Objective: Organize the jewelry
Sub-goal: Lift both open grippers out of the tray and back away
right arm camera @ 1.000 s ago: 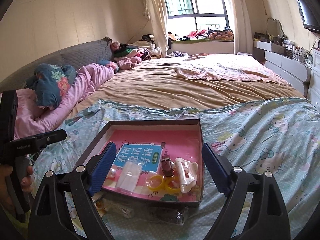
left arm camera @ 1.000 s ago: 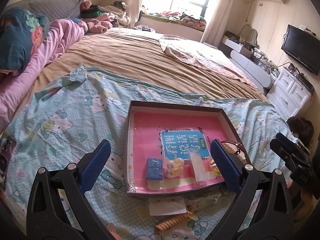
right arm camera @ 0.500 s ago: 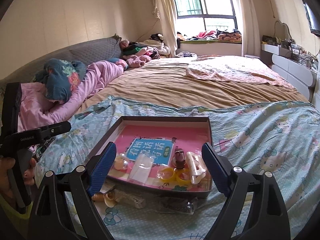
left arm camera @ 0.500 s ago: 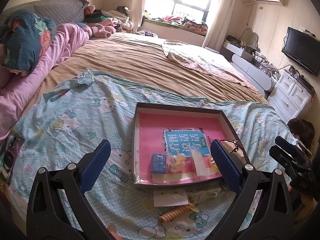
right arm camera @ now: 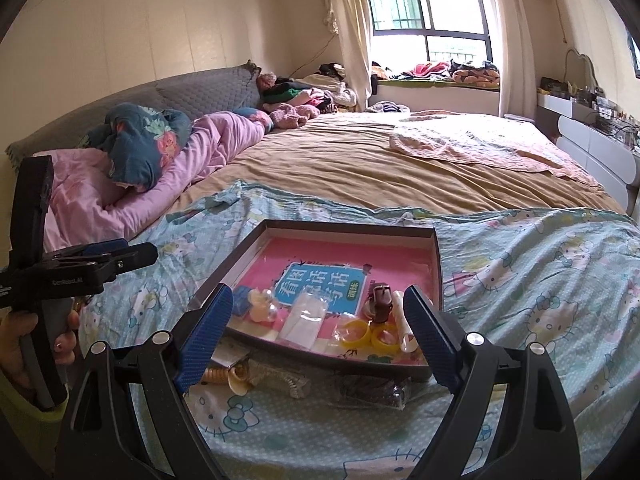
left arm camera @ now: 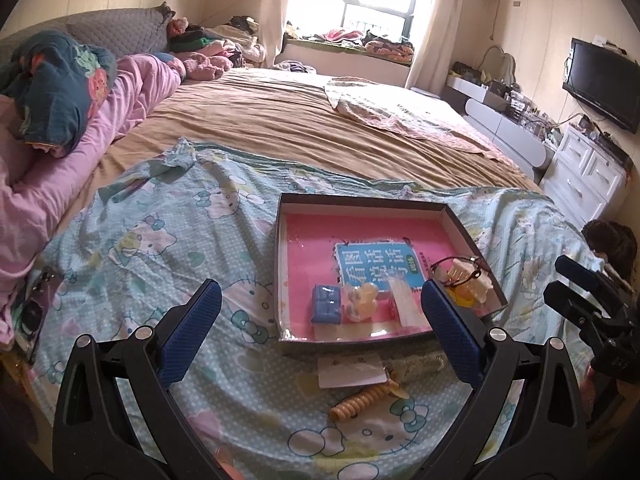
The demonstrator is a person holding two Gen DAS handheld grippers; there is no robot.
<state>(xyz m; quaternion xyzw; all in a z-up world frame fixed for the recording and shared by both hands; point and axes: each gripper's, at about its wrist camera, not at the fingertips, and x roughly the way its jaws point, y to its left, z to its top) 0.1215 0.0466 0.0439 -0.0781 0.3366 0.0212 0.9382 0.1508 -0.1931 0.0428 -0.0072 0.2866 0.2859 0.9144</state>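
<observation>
Jewelry tray is sitting on the cartoon-print sheet, holding yellow bangles and a blue box. Left gripper and right gripper are both hovering before it, jaws gaping wide, gripping nothing.

The tray's near right corner was hidden behind a blue finger. A dark packet below the tray was too blurred to be identified.
</observation>
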